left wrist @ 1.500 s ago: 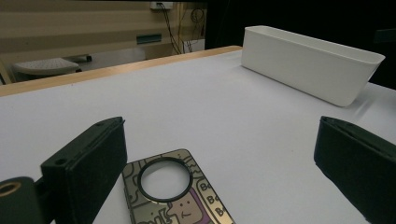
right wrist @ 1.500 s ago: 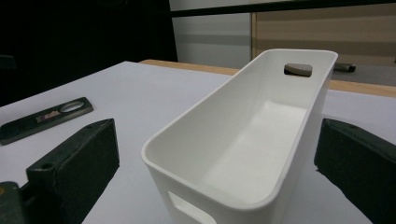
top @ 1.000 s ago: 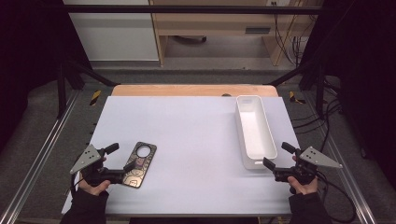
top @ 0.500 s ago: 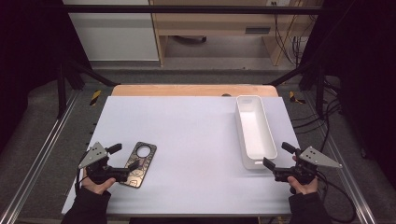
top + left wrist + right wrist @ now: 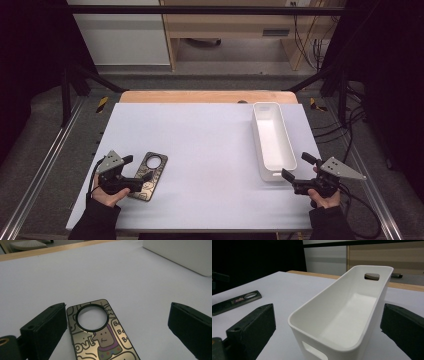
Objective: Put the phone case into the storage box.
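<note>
A dark phone case (image 5: 150, 174) with cartoon drawings and a round camera hole lies flat on the white table, near the front left. My left gripper (image 5: 136, 169) is open and low over the case's near end. In the left gripper view the case (image 5: 100, 337) lies between the jaws, close beside the left jaw, with my left gripper (image 5: 118, 312) wide apart. A white rectangular tray (image 5: 272, 142) stands empty at the right. My right gripper (image 5: 297, 166) is open at the tray's near end. In the right gripper view the tray (image 5: 347, 312) sits between the jaws of my right gripper (image 5: 328, 312).
The phone case (image 5: 235, 301) is far off at the left in the right gripper view. A wooden strip (image 5: 200, 96) runs along the table's back edge. Metal rails (image 5: 45, 165) flank the table, and cables (image 5: 350, 125) lie on the floor at the right.
My left gripper has moved to the right, up to the phone case, so that its jaws now stand on either side of the case's end. The right gripper has not moved.
</note>
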